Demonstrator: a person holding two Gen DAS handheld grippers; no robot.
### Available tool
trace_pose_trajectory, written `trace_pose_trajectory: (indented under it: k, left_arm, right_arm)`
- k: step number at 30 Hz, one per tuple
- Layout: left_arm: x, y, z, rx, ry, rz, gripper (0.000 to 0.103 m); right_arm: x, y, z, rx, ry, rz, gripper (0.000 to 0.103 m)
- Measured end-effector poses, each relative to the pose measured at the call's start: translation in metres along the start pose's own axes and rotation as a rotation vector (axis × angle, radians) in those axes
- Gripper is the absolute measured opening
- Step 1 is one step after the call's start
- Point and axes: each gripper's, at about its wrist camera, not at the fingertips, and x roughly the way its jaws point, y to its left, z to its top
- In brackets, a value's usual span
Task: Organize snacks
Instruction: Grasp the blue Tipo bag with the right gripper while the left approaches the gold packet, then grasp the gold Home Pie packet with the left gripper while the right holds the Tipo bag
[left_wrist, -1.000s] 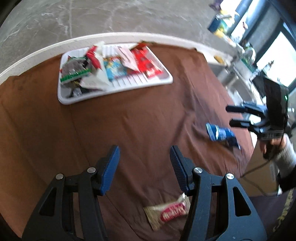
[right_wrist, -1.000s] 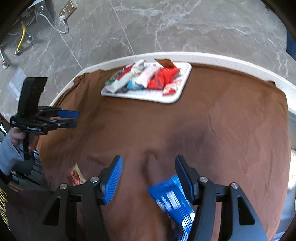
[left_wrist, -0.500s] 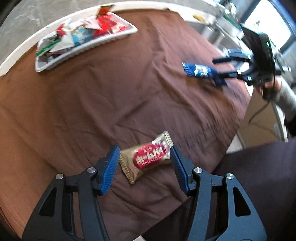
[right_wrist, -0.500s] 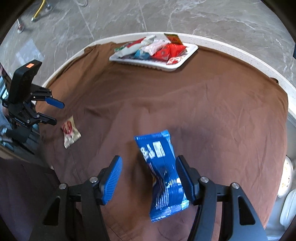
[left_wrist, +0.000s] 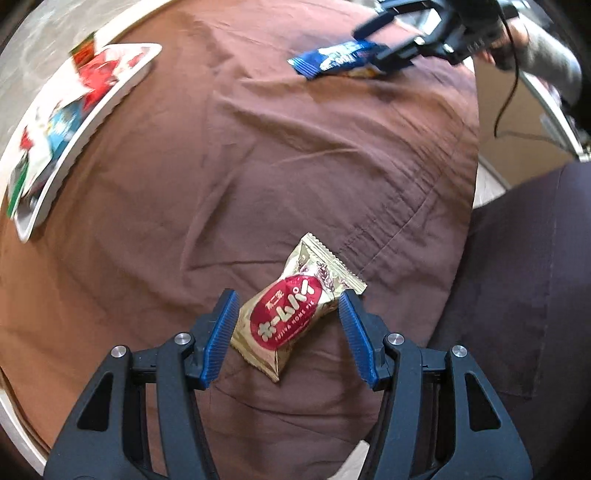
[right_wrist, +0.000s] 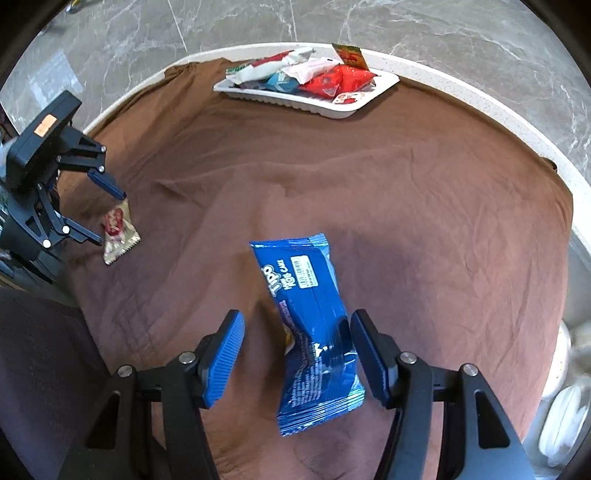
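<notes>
Between my spread left gripper (left_wrist: 284, 332) lies the gold snack (left_wrist: 295, 310); right gripper (right_wrist: 297, 354), spread, brackets the blue pack (right_wrist: 310, 325); tray (right_wrist: 343, 110) awaits both.

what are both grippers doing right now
left gripper: open, around the gold-and-red foil snack packet.
right gripper: open, around the blue plastic cake packet.

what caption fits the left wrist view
Open left tongs straddle a gold snack on brown cloth.
</notes>
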Motion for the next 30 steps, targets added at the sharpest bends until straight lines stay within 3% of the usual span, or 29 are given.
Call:
trace_pose_trajectory:
  k: [8,15,19,30]
  left_arm:
    - [0.015,-0.01,0.014,0.157,0.051,-0.004,0.054]
    - [0.023,-0.006,0.024,0.201,0.054,0.008,0.054]
    - [0.023,-0.006,0.03,0.205,0.053,0.001,0.046]
    - [0.017,0.017,0.031,0.089,0.03,-0.043,0.03]
  right_arm:
    - [0.009,-0.004,0.004,0.007,0.019,-0.004,0.063]
    - [0.02,-0.009,0.004,0.017,0.053,-0.001,0.058]
    - [0.024,-0.011,0.002,0.026,0.062,0.008,0.045]
    - [0.02,-0.021,0.0,0.09,0.033,0.036,0.036]
